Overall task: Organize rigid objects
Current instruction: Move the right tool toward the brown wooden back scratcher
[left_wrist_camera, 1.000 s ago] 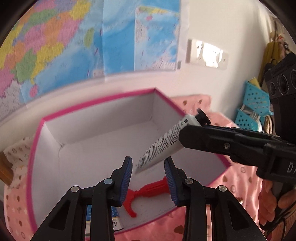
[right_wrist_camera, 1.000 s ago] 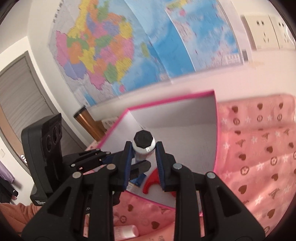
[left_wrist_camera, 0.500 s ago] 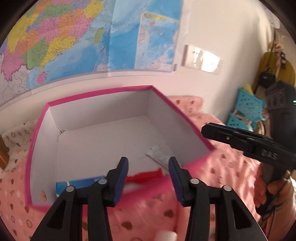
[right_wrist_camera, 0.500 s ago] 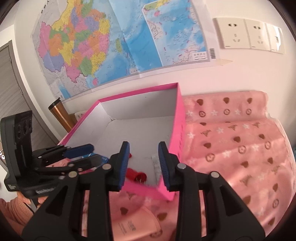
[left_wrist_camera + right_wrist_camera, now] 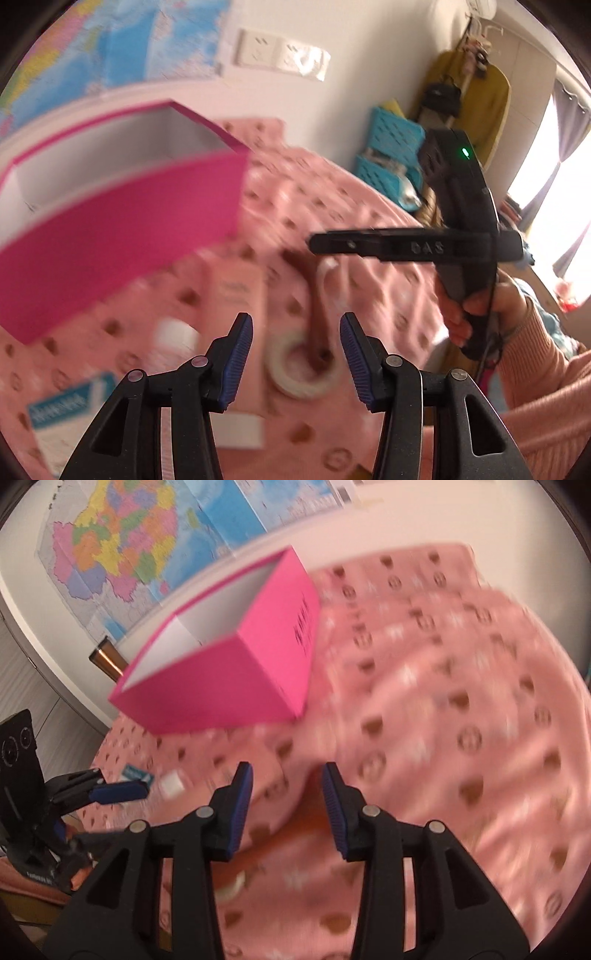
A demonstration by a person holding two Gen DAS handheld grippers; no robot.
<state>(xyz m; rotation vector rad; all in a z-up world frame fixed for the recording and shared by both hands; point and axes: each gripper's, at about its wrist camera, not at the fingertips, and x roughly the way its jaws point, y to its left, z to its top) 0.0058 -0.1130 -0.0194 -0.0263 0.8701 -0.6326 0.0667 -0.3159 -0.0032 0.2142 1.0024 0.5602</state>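
The pink box with a white inside stands on the pink patterned cloth, up and left of my left gripper. Its jaws are opening with nothing between them. Just beyond its tips lie a white tape roll and a blurred brown object. A pale pink pack, a small white item and a blue-and-white box lie to the left. My right gripper hovers over the cloth in front of the pink box, jaws opening and empty.
A copper-coloured cup stands behind the box by the wall with the map. Blue baskets and hanging clothes are at the far right. A hand in a pink sleeve holds the right gripper. Both views are motion-blurred.
The right gripper let go of the white tube with the black cap, which dropped into the box. Both grippers pulled back from over the box to the cloth in front, jaws wider.
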